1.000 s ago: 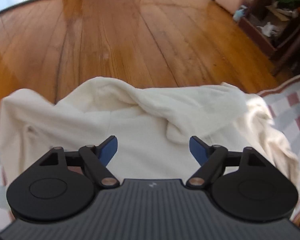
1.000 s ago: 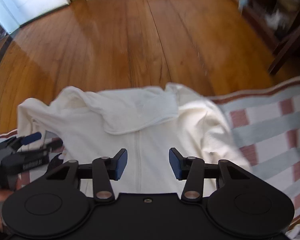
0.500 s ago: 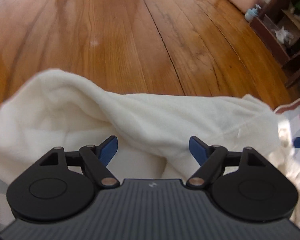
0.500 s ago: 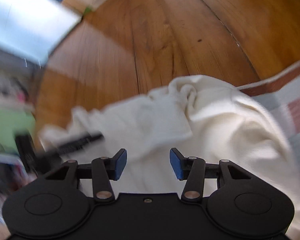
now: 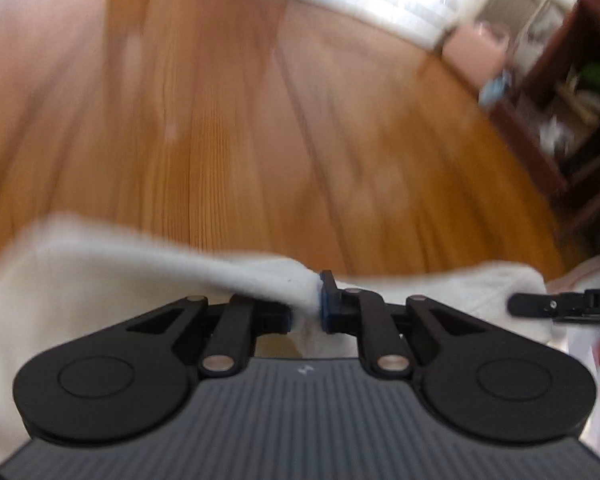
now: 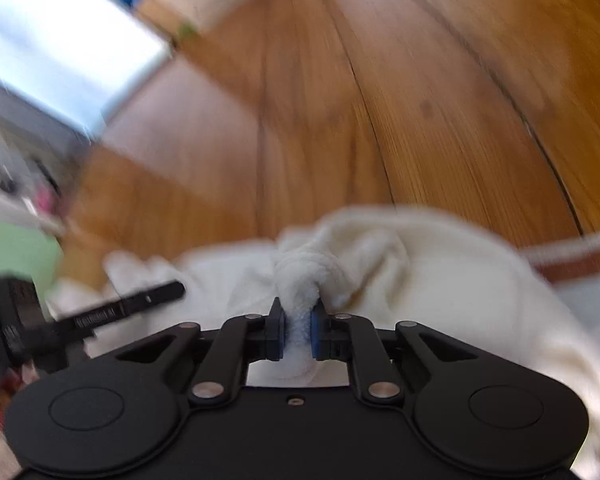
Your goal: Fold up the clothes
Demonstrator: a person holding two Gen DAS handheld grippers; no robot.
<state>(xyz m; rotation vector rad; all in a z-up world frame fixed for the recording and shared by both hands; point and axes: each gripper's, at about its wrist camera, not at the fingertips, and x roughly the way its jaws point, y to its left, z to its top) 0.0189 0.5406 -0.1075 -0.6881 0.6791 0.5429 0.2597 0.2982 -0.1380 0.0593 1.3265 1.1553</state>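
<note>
Left gripper (image 5: 306, 302): the jaws are closing, with a fold of the cream garment (image 5: 100, 280) between the blue pads, which already press on the cloth. The pinched fold belongs to the garment's far edge, which runs leftward from the fingers as a raised ridge.

Right gripper (image 6: 297, 334): the jaws are closing on a bunched, twisted wad of the same cream garment (image 6: 420, 264), and the pads squeeze it from both sides. Cloth spreads away from this pinch to the left and right.

The garment lies between the two grippers, close in front of both cameras. Its right portion rests on a striped blanket (image 6: 572, 258). Beyond its far edge lies a wooden floor (image 5: 240, 140). A dark shelf unit (image 5: 572, 120) stands at far right. Both views are motion-blurred.
</note>
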